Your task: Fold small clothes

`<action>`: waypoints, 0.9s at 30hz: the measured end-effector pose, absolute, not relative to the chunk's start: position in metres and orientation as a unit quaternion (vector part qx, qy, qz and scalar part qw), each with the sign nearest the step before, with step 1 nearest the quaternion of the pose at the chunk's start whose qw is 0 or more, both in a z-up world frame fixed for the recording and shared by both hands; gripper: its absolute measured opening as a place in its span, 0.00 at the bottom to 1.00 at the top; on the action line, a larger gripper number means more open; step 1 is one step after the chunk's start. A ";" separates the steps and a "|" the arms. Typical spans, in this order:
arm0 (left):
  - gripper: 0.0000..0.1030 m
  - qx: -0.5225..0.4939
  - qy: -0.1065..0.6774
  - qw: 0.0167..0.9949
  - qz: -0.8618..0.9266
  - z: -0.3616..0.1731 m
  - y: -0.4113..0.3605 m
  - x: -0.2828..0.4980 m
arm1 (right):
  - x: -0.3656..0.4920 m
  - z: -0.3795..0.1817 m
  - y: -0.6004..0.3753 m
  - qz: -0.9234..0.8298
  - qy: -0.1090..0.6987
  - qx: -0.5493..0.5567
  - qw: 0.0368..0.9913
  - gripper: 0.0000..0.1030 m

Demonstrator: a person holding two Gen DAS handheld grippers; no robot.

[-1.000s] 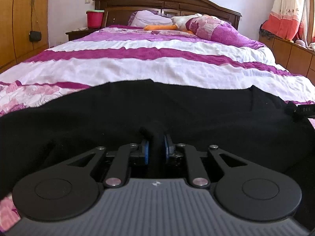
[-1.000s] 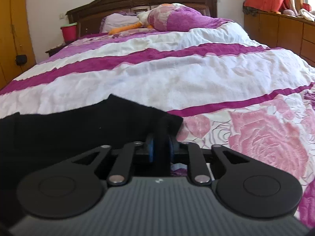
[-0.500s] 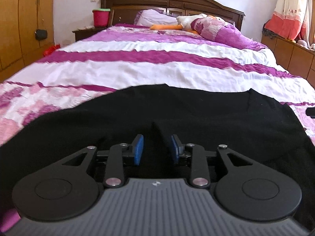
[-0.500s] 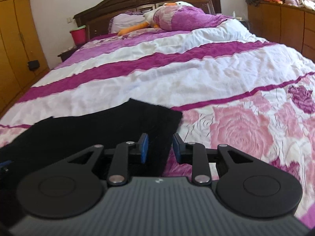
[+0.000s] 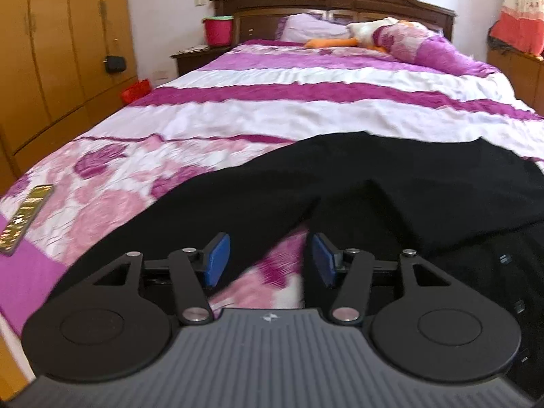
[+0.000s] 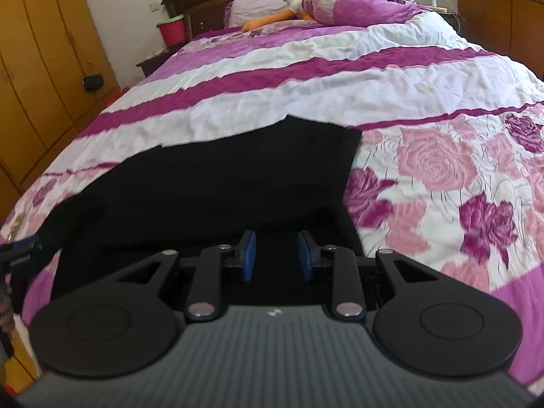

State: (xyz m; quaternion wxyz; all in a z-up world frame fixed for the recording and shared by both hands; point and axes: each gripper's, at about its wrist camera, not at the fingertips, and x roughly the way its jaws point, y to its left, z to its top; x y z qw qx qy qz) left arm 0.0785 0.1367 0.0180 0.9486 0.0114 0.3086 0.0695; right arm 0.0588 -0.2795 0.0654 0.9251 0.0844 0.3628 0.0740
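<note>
Left tongs [image 5: 268, 260]: released, blue pads set well apart, nothing between them; the jaws have just been opening. Flowered bedspread shows in the gap, with the edge of the black garment [image 5: 357, 187] just ahead of the pads and to either side.

Right tongs [image 6: 276, 255]: released, blue pads parted by a narrower gap, nothing pinched between them. Black cloth lies under and ahead of them; the pads do not press on it.

Black garment [image 6: 238, 173]: one piece, dark knit, spread flat across the near end of the bed. In the left wrist view it stretches from the lower left across to the right edge, with a notch at its near edge where the bedspread shows through. In the right wrist view its far right corner ends on the white band of the bedspread, beside the rose print.

Bedspread [image 6: 340, 78]: white and magenta stripes, pink roses toward the near end.

Phone [image 5: 25, 216]: flat on the bedspread, left of the garment, well apart from it.

Headboard [image 5: 333, 3]: dark wood, far end of the bed.

Pillows and a stuffed toy with an orange part [image 5: 340, 41]: at the head of the bed.

Red bucket [image 5: 218, 30]: on the nightstand left of the headboard.

Wardrobe [image 5: 51, 51]: yellow-brown doors along the left wall.
</note>
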 end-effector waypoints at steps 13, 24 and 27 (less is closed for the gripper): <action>0.64 0.024 0.326 0.937 0.125 -0.002 0.189 0.055 | 0.003 0.035 -0.252 0.038 0.393 0.105 0.913 0.50; 0.80 0.056 0.338 0.932 0.118 -0.036 0.195 0.049 | 0.000 -0.001 -0.244 0.010 0.423 0.080 0.902 0.50; 0.81 0.056 0.333 0.931 0.139 -0.043 0.198 0.053 | 0.003 -0.011 -0.245 0.004 0.432 0.088 0.897 0.50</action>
